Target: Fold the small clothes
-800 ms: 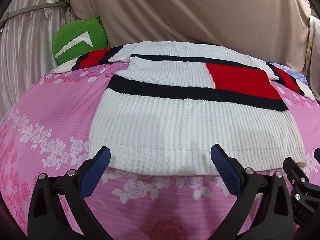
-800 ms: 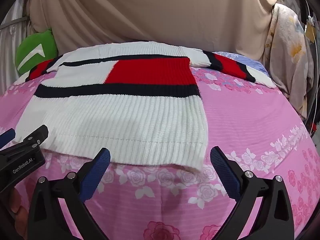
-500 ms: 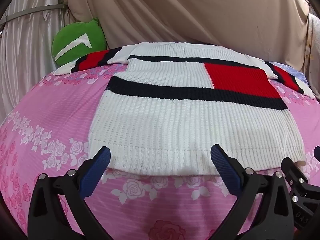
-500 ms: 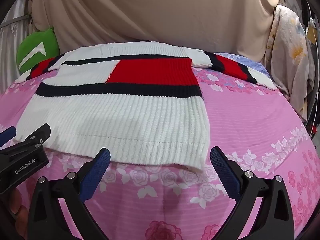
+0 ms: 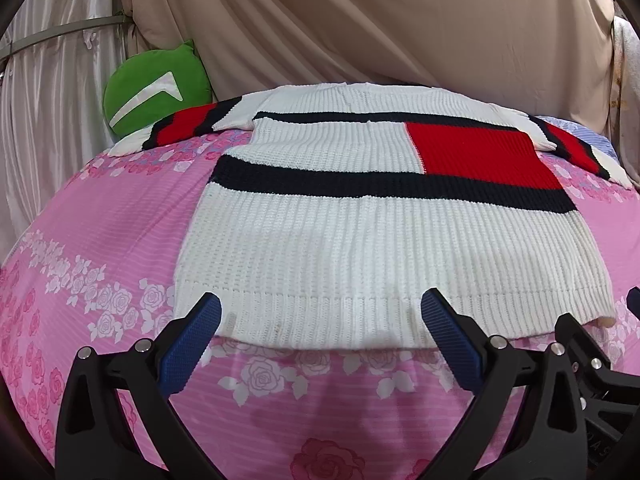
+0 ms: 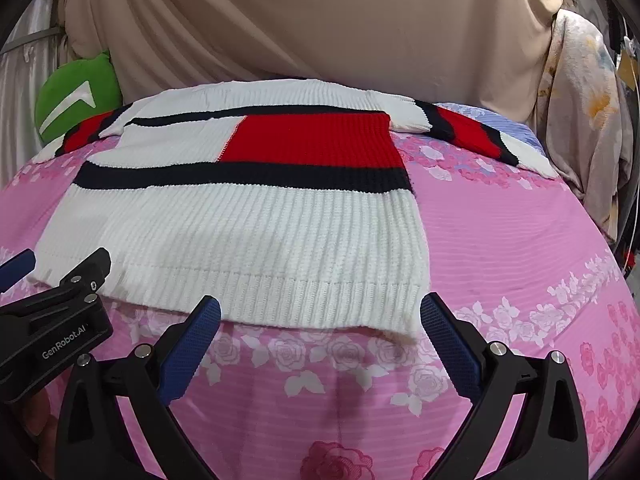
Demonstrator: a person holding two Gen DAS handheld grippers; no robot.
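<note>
The knit sweater [image 5: 384,240] lies flat and unfolded on the pink floral bedsheet [image 5: 100,240], its sleeves spread out to both sides and its ribbed hem [image 5: 340,320] turned toward the cameras. Compared with the pictures of a moment before, the hem now sits a little closer and lower between the fingertips in both views, so both tools have moved forward toward it (only a small advance, no contact yet).

The left gripper [image 5: 320,330] has its fingers wide apart and holds nothing; it stands just before the left half of the hem. The right gripper [image 6: 320,330] is also spread wide and empty, with the right corner of the hem just beside its right finger.

In my judgement this is the approach to the first grasp: no fold is made yet, and the next step is to close each tool on the hem edge. A green cushion [image 5: 154,88] rests behind the left sleeve.
</note>
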